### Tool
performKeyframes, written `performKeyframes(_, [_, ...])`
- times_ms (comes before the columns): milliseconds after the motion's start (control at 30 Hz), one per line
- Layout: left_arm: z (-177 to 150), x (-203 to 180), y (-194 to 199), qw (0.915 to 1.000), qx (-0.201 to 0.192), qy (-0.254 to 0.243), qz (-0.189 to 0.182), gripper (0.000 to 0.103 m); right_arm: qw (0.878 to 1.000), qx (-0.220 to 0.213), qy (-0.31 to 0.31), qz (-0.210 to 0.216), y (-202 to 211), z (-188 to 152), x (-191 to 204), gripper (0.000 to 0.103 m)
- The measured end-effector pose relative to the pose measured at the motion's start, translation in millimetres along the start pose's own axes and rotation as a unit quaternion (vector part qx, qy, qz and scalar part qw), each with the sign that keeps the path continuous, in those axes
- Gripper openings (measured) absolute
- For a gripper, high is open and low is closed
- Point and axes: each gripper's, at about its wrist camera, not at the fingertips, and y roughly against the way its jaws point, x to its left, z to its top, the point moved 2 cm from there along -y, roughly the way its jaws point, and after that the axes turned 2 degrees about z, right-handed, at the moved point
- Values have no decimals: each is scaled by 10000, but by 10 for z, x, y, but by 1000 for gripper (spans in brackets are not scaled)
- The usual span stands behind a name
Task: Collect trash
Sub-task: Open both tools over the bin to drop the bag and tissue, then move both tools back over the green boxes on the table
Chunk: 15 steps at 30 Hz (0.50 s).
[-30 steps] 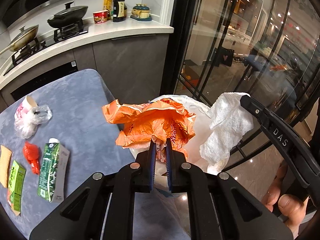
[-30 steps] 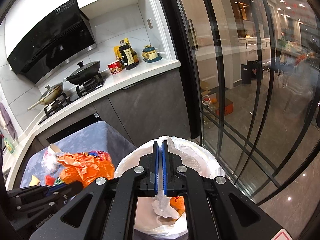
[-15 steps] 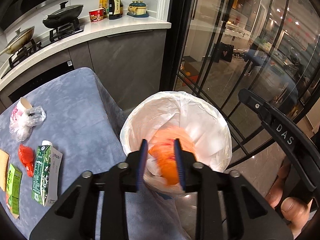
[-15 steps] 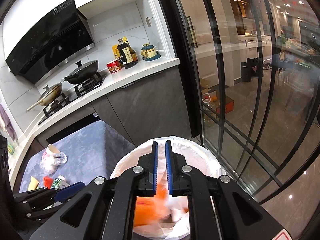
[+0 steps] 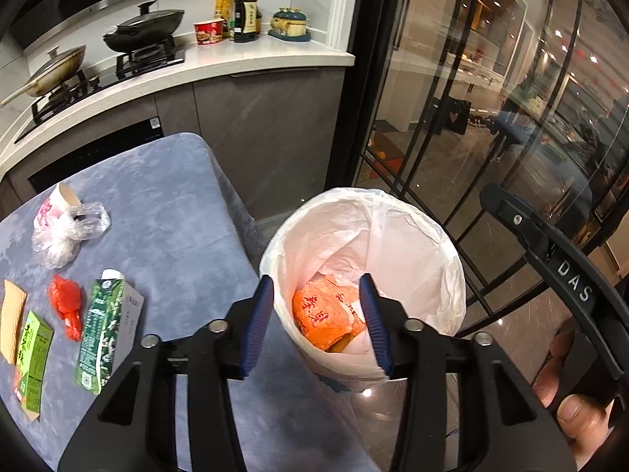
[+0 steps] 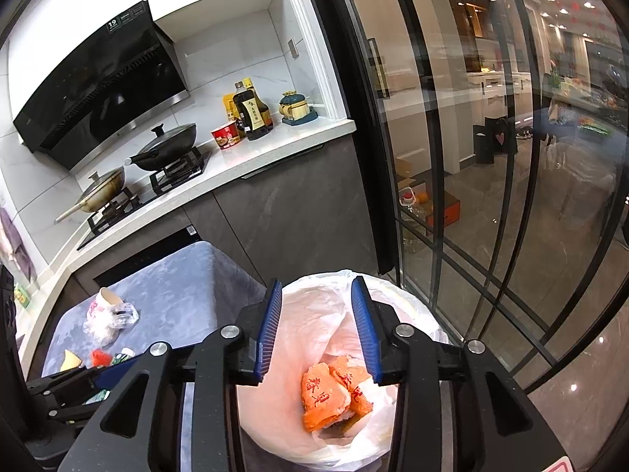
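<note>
Both tongs are empty and their jaws are opening, with nothing between the pads. One second earlier the left tongs (image 5: 316, 322) were clamped on the orange bag above the bin, and the right tongs (image 6: 316, 328) were shut on a white paper towel beside it. Half a second earlier both items were dropping, blurred, into the bin.

The orange bag (image 5: 324, 316) now lies at the bottom of the bin (image 5: 452, 259), which stands at lower centre of the left wrist view, just beside the table edge. The bin is lined with a white plastic liner. In the right wrist view the orange bag (image 6: 334, 397) appears crumpled into a compact wad at lower centre, its long axis running from lower left to upper right of the frame, with red printed characters facing up. The white paper towel cannot be told apart from the white liner.

The table (image 5: 169, 212) carries a blue-grey cloth and occupies the left of the left wrist view. Items remaining on it:
- a paper cup (image 5: 55, 206) lying on its side at far left, mouth toward the upper right;
- a clear plastic bag (image 5: 68, 238) touching the cup;
- a red wrapper (image 5: 67, 308) below them;
- a green and white carton (image 5: 106, 326) lying flat, long axis near vertical in the frame, top toward the upper edge;
- a small green box (image 5: 33, 364) at the lower left edge, lying flat.

A hand (image 5: 578, 413) grips the right tongs' handle at lower right.
</note>
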Motion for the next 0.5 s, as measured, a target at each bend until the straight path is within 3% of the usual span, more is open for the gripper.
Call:
performKeyframes(167, [-16, 151, 95, 9999, -91, 79, 91, 44, 9999, -2, 117, 21, 32, -34, 131, 47])
performKeyframes(500, [-165, 714, 322, 9977, -228, 476, 426, 59, 9987, 133, 432, 237, 67, -197, 579, 62])
